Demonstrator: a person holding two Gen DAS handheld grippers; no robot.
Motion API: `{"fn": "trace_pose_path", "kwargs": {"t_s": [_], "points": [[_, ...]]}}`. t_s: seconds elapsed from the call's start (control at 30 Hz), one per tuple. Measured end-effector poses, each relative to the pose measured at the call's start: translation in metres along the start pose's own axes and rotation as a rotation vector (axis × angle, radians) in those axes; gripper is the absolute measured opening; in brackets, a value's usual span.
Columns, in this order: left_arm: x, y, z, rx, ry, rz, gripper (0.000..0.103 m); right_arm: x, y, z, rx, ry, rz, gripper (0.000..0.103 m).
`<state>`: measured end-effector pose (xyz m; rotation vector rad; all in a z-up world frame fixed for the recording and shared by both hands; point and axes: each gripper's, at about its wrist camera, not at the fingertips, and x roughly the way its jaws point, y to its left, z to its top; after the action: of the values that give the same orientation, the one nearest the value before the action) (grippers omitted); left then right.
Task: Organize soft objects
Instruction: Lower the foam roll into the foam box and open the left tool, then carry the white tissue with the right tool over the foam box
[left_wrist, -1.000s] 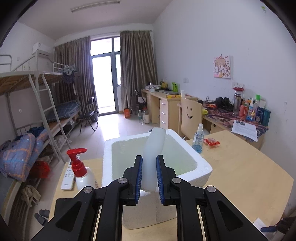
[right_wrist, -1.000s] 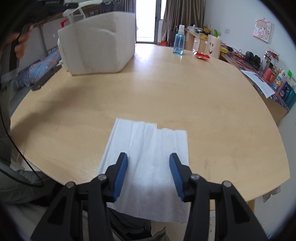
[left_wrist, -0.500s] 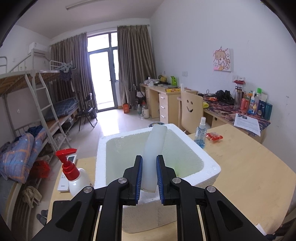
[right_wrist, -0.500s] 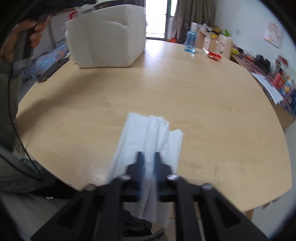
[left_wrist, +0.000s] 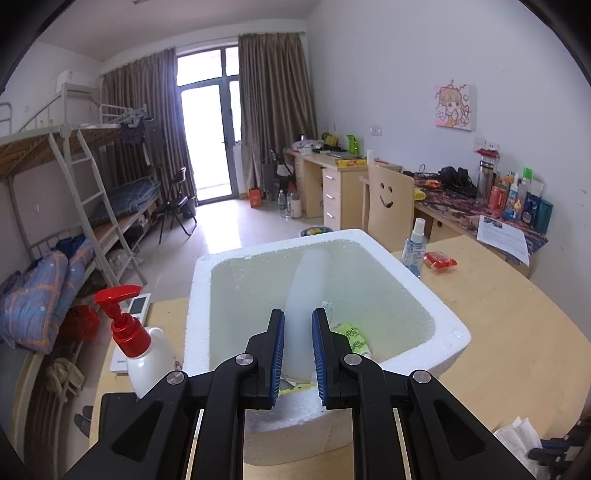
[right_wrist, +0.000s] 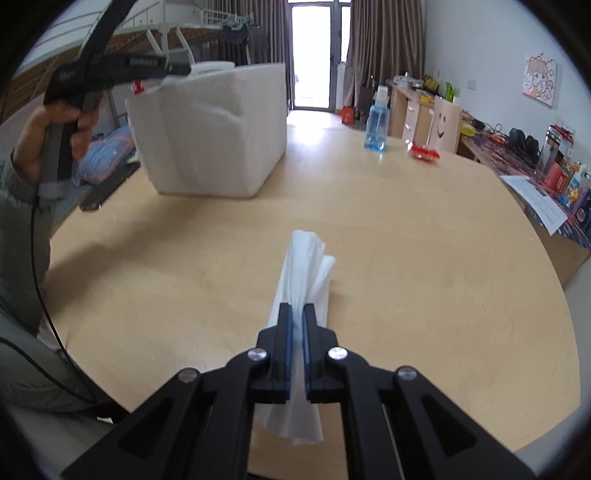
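Leftmost on the desk stood a white pump bottle with a red pump head, touching the outer wall of the white foam box; its label could not be read. Beyond it lay a white remote. The left tool hung over the box's near rim, its blue pads pinching a white roll that leaned down into the box. Beside the roll, inside the box, lay a yellow-green packet with dark printing too small to read. Right of the box stood a blue spray bottle and a small red packet. The right tool was pressed together on a bunched white tissue at the desk's near edge.
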<state>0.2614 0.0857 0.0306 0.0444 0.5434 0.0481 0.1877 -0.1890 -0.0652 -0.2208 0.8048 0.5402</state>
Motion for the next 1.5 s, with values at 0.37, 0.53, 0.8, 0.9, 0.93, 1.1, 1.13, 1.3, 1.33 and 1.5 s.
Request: {"fn": "trace_pose_path", "kwargs": {"t_s": [0.37,0.53,0.8,0.9,0.93,1.1,1.13,1.3,1.33,1.5], "points": [[-0.001,0.002,0.004,-0.01,-0.028,-0.004,0.025,0.002,-0.001,0.004,0.006,-0.022,0.01,0.007],[-0.015,0.002,0.006,-0.021,-0.104,0.002,0.102,0.001,-0.004,0.004,0.013,-0.027,0.004,0.007],[-0.033,0.0,0.009,-0.019,-0.161,0.014,0.102,-0.007,-0.009,0.01,0.023,-0.063,-0.018,0.007],[-0.043,0.001,0.006,-0.022,-0.18,0.01,0.102,-0.015,-0.011,0.018,0.026,-0.097,-0.025,0.007],[-0.045,0.002,0.005,-0.022,-0.184,0.01,0.102,-0.016,-0.011,0.02,0.024,-0.106,-0.026,0.007],[-0.057,0.004,0.0,-0.028,-0.198,0.017,0.102,-0.025,-0.006,0.036,0.012,-0.164,-0.019,0.007],[-0.059,0.004,-0.001,-0.03,-0.201,0.019,0.102,-0.027,-0.003,0.041,0.008,-0.18,-0.011,0.007],[-0.066,0.005,-0.005,-0.041,-0.2,0.045,0.102,-0.035,0.006,0.06,-0.009,-0.242,0.037,0.007],[-0.067,0.006,-0.005,-0.042,-0.2,0.049,0.102,-0.036,0.009,0.065,-0.013,-0.253,0.057,0.007],[-0.075,0.012,-0.008,-0.06,-0.212,0.062,0.102,-0.039,0.022,0.09,-0.035,-0.298,0.093,0.007]]}}
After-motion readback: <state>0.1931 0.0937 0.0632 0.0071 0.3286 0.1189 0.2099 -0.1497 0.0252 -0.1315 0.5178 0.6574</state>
